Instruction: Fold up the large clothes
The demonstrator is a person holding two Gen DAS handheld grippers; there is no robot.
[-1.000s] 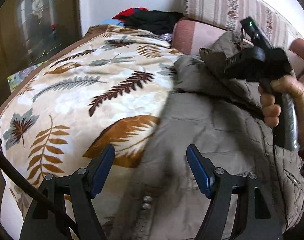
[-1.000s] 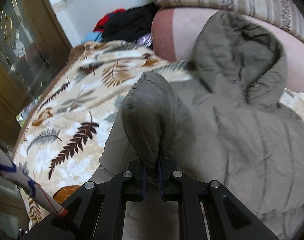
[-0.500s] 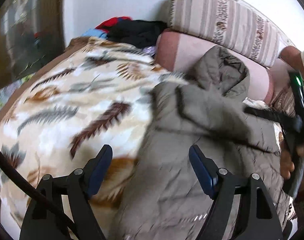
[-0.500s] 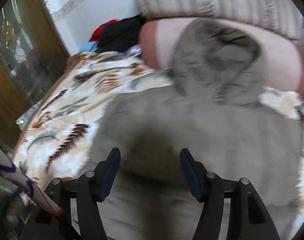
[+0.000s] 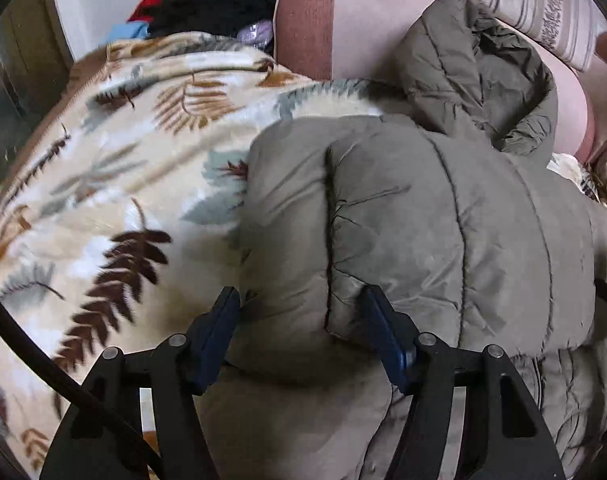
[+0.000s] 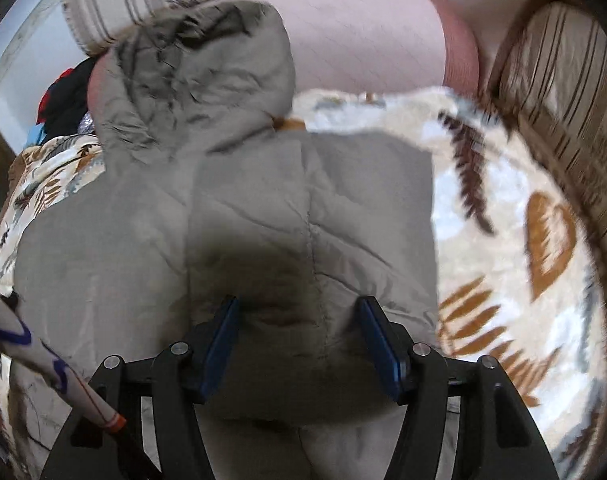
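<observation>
Olive padded jacket lying on a leaf-print blanket, seen from two grippers pointing down at it.

From the left: open blanket (image 5: 115,184) spreads from 8 to 11 o'clock of the jacket (image 5: 443,208), whose folded left edge runs 12 to 6. The left gripper (image 5: 299,312) is closing, a puffy fold bulging between its blue pads, not visibly pinched. The hood (image 6: 199,72) lies at 12 against a pink bolster (image 6: 367,40). The right gripper (image 6: 299,316) stands partly open over the jacket's body, holding nothing. Bare blanket fills 2 to 5 o'clock.
</observation>
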